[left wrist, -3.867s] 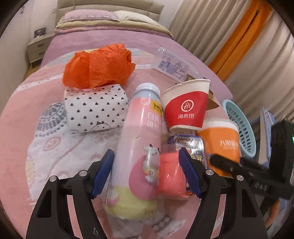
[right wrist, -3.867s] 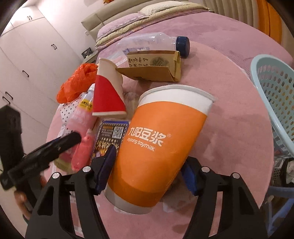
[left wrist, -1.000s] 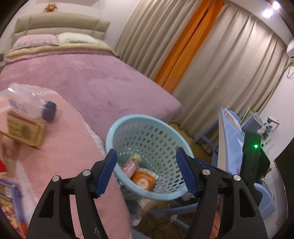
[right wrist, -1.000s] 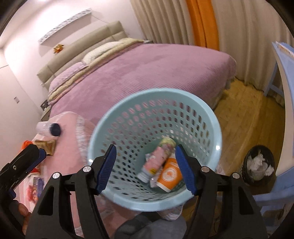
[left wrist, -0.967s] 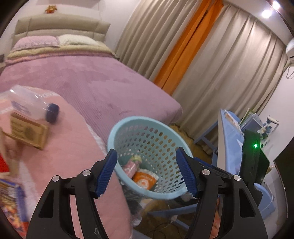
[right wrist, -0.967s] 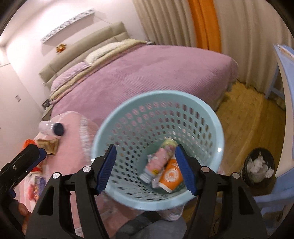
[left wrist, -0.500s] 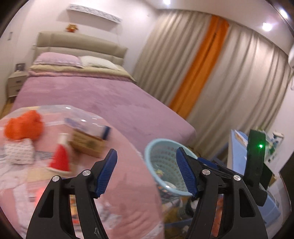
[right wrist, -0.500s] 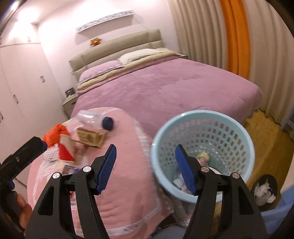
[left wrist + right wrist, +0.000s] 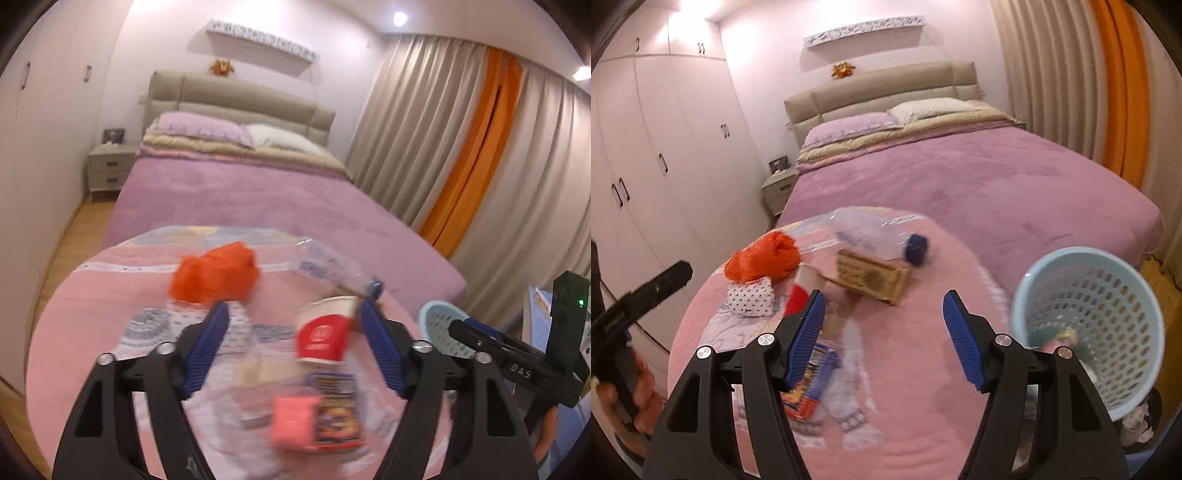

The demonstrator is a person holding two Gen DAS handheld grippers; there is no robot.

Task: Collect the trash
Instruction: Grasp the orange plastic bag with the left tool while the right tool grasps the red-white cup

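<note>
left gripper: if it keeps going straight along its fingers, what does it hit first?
Likely the red paper cup standing on the pink tabletop, just right of centre between the open left gripper fingers. The frame is motion-blurred and depth is unclear, so the clear wrapper lying nearer could come first.

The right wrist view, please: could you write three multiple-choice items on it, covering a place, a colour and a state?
1. Where does the basket stand?
A. right of the pink table
B. on the bed
C. left of the table

2. What colour is the crumpled plastic bag?
A. green
B. orange
C. black

3. How do the right gripper jaws stand?
A. clamped on a cup
B. shut, empty
C. open, empty

Key: 1 A, the basket stands off the table's right edge; 2 B, the bag is bright orange; 3 C, only tablecloth shows between the blue pads.
</note>
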